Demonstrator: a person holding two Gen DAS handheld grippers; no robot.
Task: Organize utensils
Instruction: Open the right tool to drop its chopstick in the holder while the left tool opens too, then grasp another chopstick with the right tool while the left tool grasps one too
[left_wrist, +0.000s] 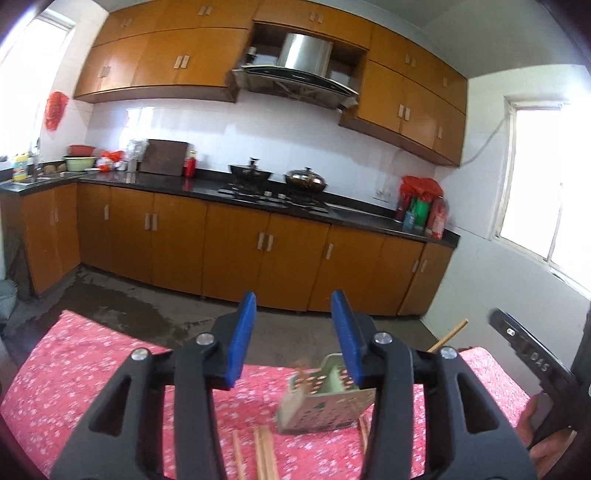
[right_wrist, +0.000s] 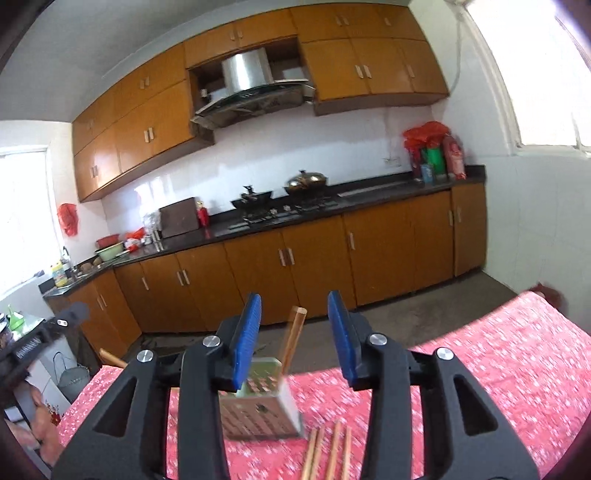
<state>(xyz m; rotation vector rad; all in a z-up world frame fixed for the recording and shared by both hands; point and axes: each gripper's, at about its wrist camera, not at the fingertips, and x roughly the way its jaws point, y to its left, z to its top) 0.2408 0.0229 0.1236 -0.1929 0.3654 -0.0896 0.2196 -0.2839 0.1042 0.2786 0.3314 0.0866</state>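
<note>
A perforated metal utensil holder (left_wrist: 325, 402) stands on the red flowered tablecloth (left_wrist: 92, 376); in the right wrist view the holder (right_wrist: 260, 406) has one wooden chopstick (right_wrist: 293, 338) standing in it. Several loose wooden chopsticks (left_wrist: 264, 454) lie on the cloth in front of it, also in the right wrist view (right_wrist: 328, 454). My left gripper (left_wrist: 293, 334) is open and empty, raised above the table just left of the holder. My right gripper (right_wrist: 294, 334) is open and empty, raised above the holder. The right gripper's body (left_wrist: 532, 354) shows at the right edge of the left wrist view.
The table's far edge (right_wrist: 461, 325) gives onto a bare concrete floor (left_wrist: 155, 306). Beyond it stand orange kitchen cabinets (left_wrist: 236, 251), a dark counter with a stove and two pots (left_wrist: 280, 181), and a range hood. A window (left_wrist: 546, 184) is on the right wall.
</note>
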